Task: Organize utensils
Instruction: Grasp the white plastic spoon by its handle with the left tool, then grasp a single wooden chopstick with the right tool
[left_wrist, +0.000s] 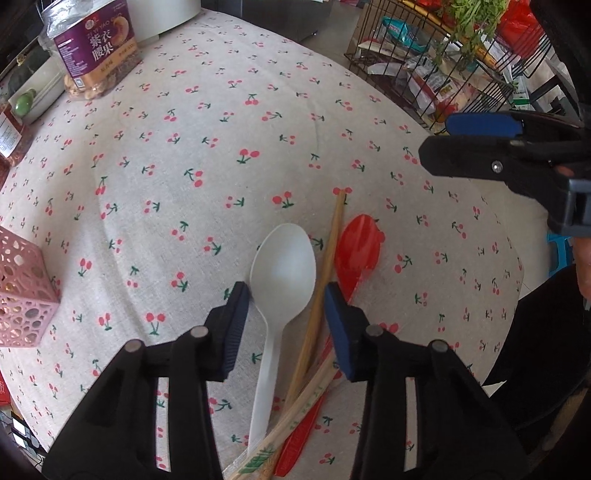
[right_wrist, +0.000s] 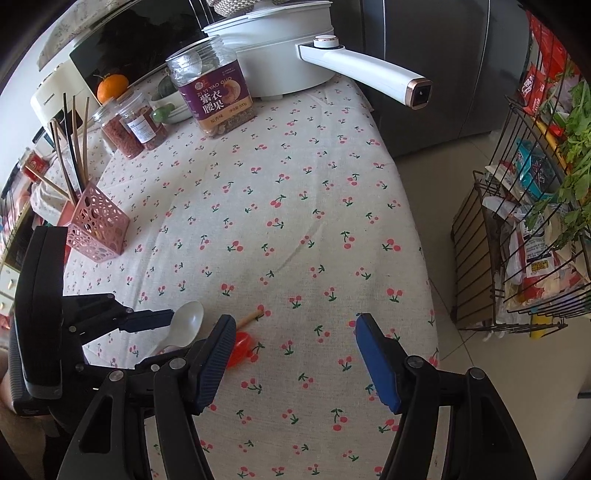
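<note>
Utensils lie in a loose pile on a tabletop covered with a cherry-print cloth. In the left wrist view, the left hand-held gripper hovers low with its jaws apart, straddling the pile. A white plastic spoon sits between the jaws, bowl toward 12 o'clock, handle running back toward 6 o'clock under the camera. Just beside it at 1 o'clock lie wooden chopsticks, their long axis tilted slightly toward 1 o'clock, partly crossing a red plastic spoon.

The right hand-held gripper is also spread open and holds nothing; it hangs over bare cloth, with the pile off at its 10 o'clock. The left one is clearly nearer the utensils.

A pink perforated utensil holder, already holding several chopsticks, stands well apart at 9 o'clock in the left view. The spoon's handle lines up with the left jaws, so closing them across it looks like the likely next grasp.
</note>
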